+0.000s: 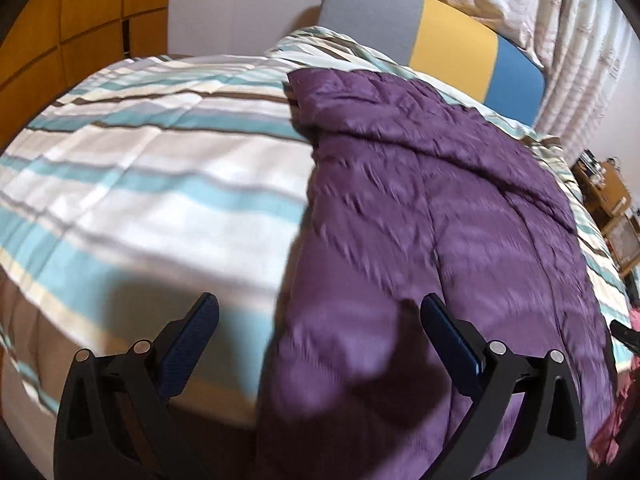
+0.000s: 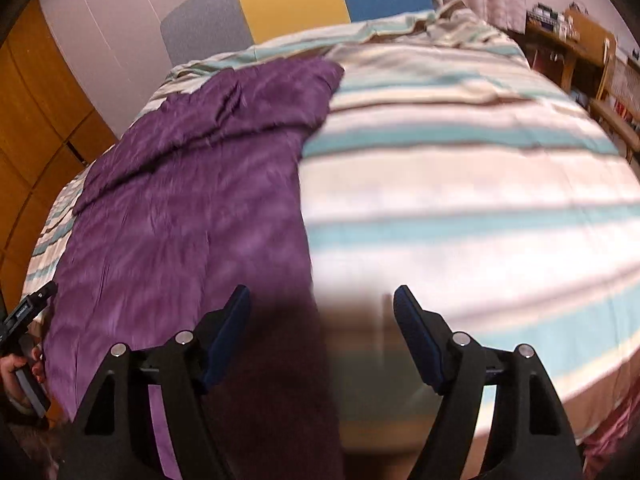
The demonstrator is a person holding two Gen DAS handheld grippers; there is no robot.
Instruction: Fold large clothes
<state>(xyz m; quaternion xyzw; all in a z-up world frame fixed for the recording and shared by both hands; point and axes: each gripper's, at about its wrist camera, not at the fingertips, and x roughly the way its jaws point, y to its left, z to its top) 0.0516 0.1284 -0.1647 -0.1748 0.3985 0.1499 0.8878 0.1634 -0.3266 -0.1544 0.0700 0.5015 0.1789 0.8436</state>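
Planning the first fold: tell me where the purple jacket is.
The purple jacket lies spread on the striped bedspread, right half of the left wrist view, left half of the right wrist view, its far end toward the headboard.

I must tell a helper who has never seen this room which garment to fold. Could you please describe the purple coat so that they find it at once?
Look at the bed with the striped white, teal and brown cover, before the grey, yellow and blue headboard. The purple coat lies spread lengthwise on it, reaching the near edge. It is the only plain purple, quilted thing there; everything around it is striped.
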